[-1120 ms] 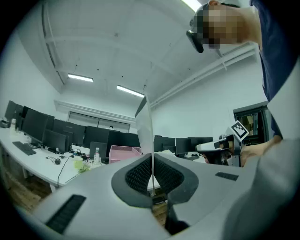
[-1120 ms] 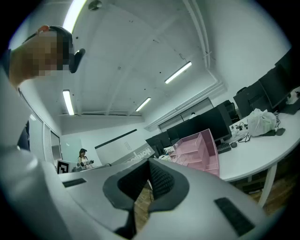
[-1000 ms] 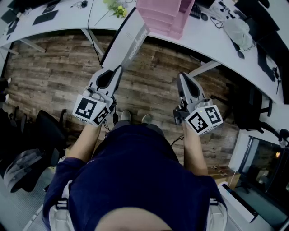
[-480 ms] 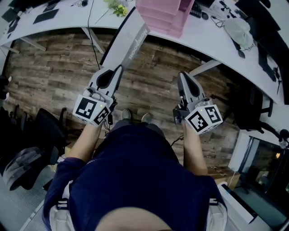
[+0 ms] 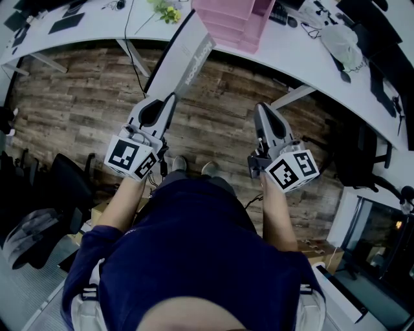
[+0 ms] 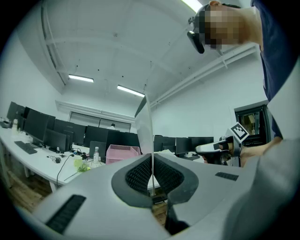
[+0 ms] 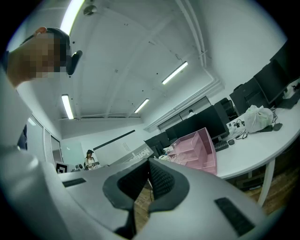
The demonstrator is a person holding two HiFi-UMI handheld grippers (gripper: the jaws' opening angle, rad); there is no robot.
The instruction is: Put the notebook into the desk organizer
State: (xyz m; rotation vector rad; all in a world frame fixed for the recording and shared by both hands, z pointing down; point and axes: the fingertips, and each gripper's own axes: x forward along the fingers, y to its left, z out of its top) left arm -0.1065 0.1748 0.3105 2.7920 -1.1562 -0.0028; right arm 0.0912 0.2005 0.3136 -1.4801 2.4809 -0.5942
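Observation:
My left gripper (image 5: 169,97) is shut on one end of the grey notebook (image 5: 183,58), which reaches out from the jaws towards the desk. In the left gripper view the notebook (image 6: 146,122) stands edge-on, pinched between the pads of the gripper (image 6: 151,161). The pink desk organizer (image 5: 233,22) stands on the white desk (image 5: 97,29), just beyond the notebook's far end. My right gripper (image 5: 261,106) is held level beside the left one, shut and with nothing in it. From the right gripper view, the organizer (image 7: 194,150) and the notebook (image 7: 133,155) both show past the closed jaws (image 7: 149,171).
The curved white desk (image 5: 310,61) carries a green plant (image 5: 165,10), cables, a keyboard and a white bag (image 5: 343,45). Black chairs stand at the left (image 5: 65,187) and the right (image 5: 362,155). Wooden floor (image 5: 77,110) lies between me and the desk.

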